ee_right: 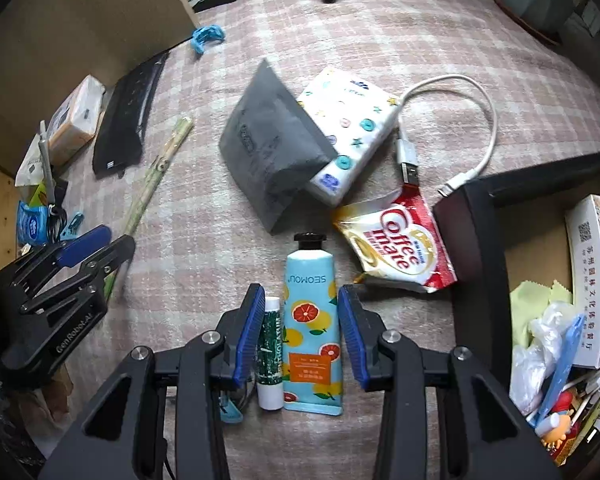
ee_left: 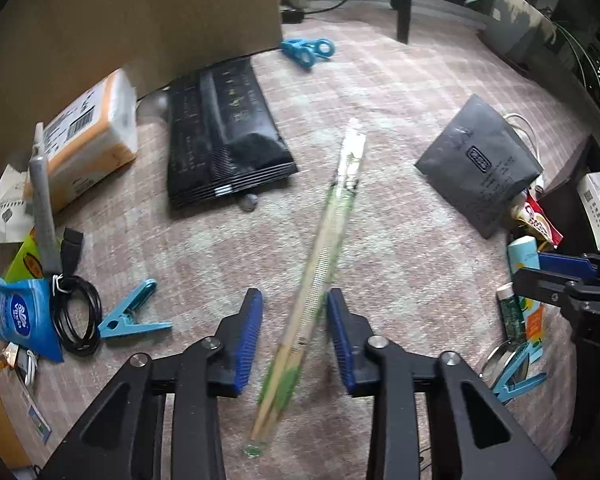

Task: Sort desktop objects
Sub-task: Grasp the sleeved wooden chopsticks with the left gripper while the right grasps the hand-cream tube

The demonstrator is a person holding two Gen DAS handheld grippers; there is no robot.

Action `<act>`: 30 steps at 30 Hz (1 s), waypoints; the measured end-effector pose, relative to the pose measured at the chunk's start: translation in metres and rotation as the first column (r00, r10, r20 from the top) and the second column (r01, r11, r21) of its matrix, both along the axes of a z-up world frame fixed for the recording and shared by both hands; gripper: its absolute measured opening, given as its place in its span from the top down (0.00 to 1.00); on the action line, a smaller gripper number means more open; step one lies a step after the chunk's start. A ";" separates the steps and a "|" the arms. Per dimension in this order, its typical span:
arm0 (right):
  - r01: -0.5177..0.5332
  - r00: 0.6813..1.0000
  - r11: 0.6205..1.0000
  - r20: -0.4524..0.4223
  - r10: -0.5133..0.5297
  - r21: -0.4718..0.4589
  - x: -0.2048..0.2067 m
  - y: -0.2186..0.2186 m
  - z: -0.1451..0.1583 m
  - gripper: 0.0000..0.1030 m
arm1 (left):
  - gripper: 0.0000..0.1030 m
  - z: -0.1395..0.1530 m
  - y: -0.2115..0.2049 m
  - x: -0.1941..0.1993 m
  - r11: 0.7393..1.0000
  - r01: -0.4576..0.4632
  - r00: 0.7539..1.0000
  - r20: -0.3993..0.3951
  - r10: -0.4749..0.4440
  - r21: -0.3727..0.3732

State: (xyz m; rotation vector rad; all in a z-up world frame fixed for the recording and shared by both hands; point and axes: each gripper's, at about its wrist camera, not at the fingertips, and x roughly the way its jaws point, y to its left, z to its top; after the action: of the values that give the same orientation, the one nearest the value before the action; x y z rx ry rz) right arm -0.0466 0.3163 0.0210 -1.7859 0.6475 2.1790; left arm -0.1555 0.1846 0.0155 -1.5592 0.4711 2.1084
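Chopsticks (ee_left: 320, 264) in a green-printed clear sleeve lay slanted on the checked cloth of the desk (ee_left: 400, 92), their near part running between the blue pads of the left tool (ee_left: 294, 330), which hung spread around them with a gap on each side and no pad visibly pressing. A judgement from that: the pair crossed the gap at an angle, so a closing pinch could have caught only one edge, rolled the slippery sleeve sideways, or levered the far end up and swung it toward the black stack of flat packets (ee_left: 228, 148) beyond the chopsticks. Just right of the chopsticks, the right tool (ee_right: 299, 338) also stood spread, straddling both a citrus-printed hand cream tube (ee_right: 312, 320) and a green lip balm stick (ee_right: 270, 354) that lay side by side, the balm close to the left pad. Closing there risked squeezing the two together, so the round balm might have shot out or been carried along into the wrong pile. Beyond the tube, a grey pouch (ee_right: 268, 152) leaned on a button-printed tissue pack (ee_right: 352, 120), with a Coffee mate sachet (ee_right: 396, 248) and a white USB cable (ee_right: 472, 120) near; a careless lift could have dragged them. Both tools worked close together, so a collision of the two seemed possible. Farther left of the chopsticks, a blue clothes peg (ee_left: 130, 316) and a black coiled cable (ee_left: 76, 312) lay well apart from any grip.
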 end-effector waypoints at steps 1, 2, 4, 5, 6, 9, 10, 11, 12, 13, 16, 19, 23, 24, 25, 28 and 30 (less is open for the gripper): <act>-0.009 1.000 1.000 0.000 0.009 0.002 -0.001 -0.002 0.000 0.64 | 0.74 0.000 0.002 0.002 1.000 0.009 1.000 -0.004 -0.009 -0.003; -0.016 1.000 1.000 0.002 0.016 0.003 -0.001 -0.003 0.000 0.64 | 0.76 0.000 0.004 0.005 1.000 0.018 1.000 -0.010 -0.018 -0.008; -0.020 1.000 1.000 0.009 0.020 0.000 -0.002 -0.005 0.000 0.63 | 0.79 0.000 0.006 0.007 1.000 0.024 1.000 -0.012 -0.024 -0.008; -0.022 1.000 1.000 0.013 0.022 -0.003 -0.002 -0.005 0.000 0.62 | 0.80 0.000 0.006 0.008 1.000 0.022 1.000 -0.011 -0.022 -0.005; -0.022 1.000 1.000 0.015 0.022 -0.007 -0.002 -0.005 0.000 0.62 | 0.80 0.000 0.006 0.008 1.000 0.021 1.000 -0.008 -0.021 -0.001; -0.017 1.000 1.000 0.015 0.017 -0.024 0.000 -0.002 0.000 0.62 | 0.85 0.000 0.004 0.009 1.000 0.016 1.000 -0.010 -0.016 0.003; -0.011 1.000 1.000 0.014 0.011 -0.025 0.001 0.001 0.000 0.62 | 0.86 -0.001 0.003 0.008 1.000 0.014 1.000 -0.008 -0.014 0.008; -0.001 1.000 1.000 0.014 0.002 -0.030 0.002 0.003 0.000 0.62 | 0.87 -0.001 0.001 0.008 1.000 0.009 1.000 -0.007 -0.009 0.012; 0.015 1.000 0.999 0.012 -0.015 -0.040 0.005 0.007 0.000 0.62 | 0.87 -0.001 0.000 0.008 1.000 0.001 1.000 -0.009 -0.001 0.012; 0.029 1.000 0.998 0.004 -0.029 -0.053 0.008 0.011 0.001 0.63 | 0.87 -0.001 -0.001 0.007 1.000 -0.006 1.000 -0.009 0.006 0.013; 0.044 0.999 0.997 0.006 -0.044 -0.061 0.015 0.017 -0.001 0.63 | 0.88 -0.002 -0.004 0.008 1.000 -0.016 1.000 -0.008 0.016 0.022; 0.080 0.997 0.993 -0.008 -0.081 -0.090 0.022 0.024 -0.001 0.64 | 0.88 -0.002 -0.003 0.011 1.000 -0.021 1.000 -0.012 0.021 0.019; 0.046 0.999 0.997 0.007 -0.046 -0.058 0.022 0.022 -0.002 0.64 | 0.88 -0.003 -0.001 0.015 1.000 -0.019 1.000 -0.021 0.019 0.013; 0.025 1.000 0.999 0.019 -0.024 -0.043 0.021 0.019 -0.004 0.64 | 0.88 -0.003 -0.001 0.016 1.000 -0.019 1.000 -0.022 0.019 0.011; 0.007 1.000 1.000 0.017 -0.007 -0.016 0.020 0.016 -0.003 0.64 | 0.88 -0.003 -0.001 0.017 1.000 -0.018 1.000 -0.024 0.018 0.009; -0.070 0.997 0.993 0.042 0.067 0.096 0.016 0.000 -0.002 0.67 | 0.88 -0.004 0.001 0.022 1.000 -0.016 0.999 -0.031 0.016 0.006; -0.117 0.992 0.981 0.058 0.110 0.157 0.014 -0.009 -0.001 0.71 | 0.88 -0.004 0.001 0.025 1.000 -0.021 0.999 -0.033 0.021 0.006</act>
State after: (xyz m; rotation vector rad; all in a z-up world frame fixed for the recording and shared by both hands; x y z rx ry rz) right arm -0.0323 0.3072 0.0198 -1.8255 0.3557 2.1828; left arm -0.1306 0.1857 0.0116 -1.5347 0.4614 2.1524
